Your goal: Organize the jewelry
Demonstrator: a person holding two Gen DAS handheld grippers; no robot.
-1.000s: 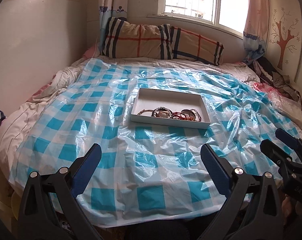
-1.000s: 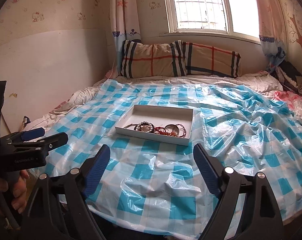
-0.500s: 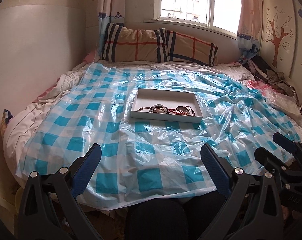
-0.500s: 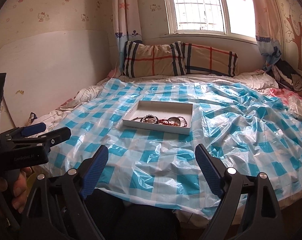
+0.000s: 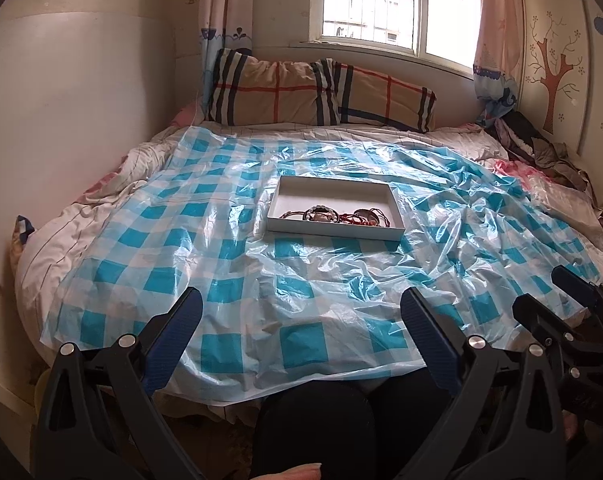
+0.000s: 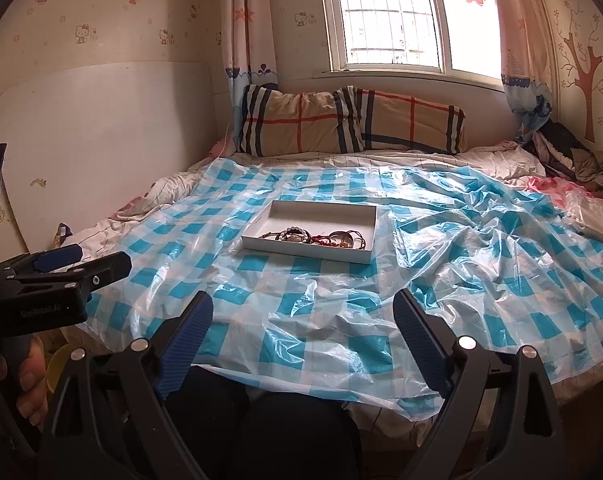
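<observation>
While both grippers' jaws gape empty over the bed's (image 5: 101,220) near edge, tangled bracelets (image 5: 333,216) fill the white tray (image 5: 333,194) mid-bed on checked plastic (image 5: 221,240).

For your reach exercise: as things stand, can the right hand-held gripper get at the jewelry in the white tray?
Probably yes. The right hand-held gripper stands open and empty, the jewelry lies uncovered in the white tray, and only bare checked plastic sheet lies between.

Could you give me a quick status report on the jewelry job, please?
Left claw open, empty; right claw just opening, empty. Tangled bead bracelets in shallow white cardboard tray. Only crinkled blue-checked plastic sheet between.
</observation>
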